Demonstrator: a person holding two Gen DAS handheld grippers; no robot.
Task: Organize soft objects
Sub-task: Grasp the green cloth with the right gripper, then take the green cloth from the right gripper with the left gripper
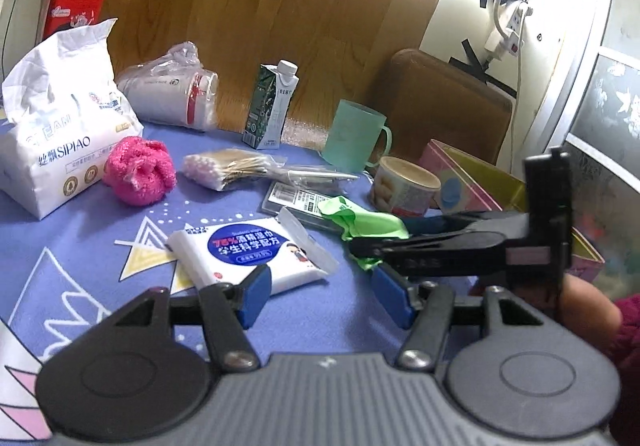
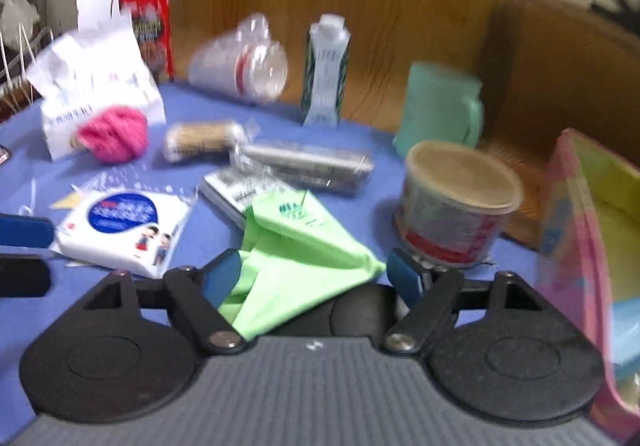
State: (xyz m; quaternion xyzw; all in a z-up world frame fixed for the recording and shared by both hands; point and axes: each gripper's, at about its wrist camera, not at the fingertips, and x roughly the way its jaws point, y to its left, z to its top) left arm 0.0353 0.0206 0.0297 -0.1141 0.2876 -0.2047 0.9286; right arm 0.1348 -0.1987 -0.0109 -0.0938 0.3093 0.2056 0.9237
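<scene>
A green cloth [image 2: 296, 258] lies between the spread fingers of my right gripper [image 2: 316, 278]; the jaws are open around it. In the left wrist view the right gripper [image 1: 368, 246] reaches in from the right over the green cloth [image 1: 360, 219]. My left gripper [image 1: 328, 298] is open and empty, just in front of a white wet-wipe pack [image 1: 248, 250]. A pink fluffy ball [image 1: 140, 175] and a white tissue pack [image 1: 52, 133] lie at the left. The wipe pack [image 2: 120, 226] and pink ball [image 2: 114, 137] also show in the right wrist view.
On the blue tablecloth [image 1: 100, 230] stand a milk carton [image 1: 270, 105], a teal mug [image 1: 356, 133], a round tub [image 1: 404, 185], a cotton swab bag [image 1: 224, 169] and a lying plastic-wrapped cup [image 1: 172, 93]. A pink and yellow box [image 2: 592, 246] stands open at the right.
</scene>
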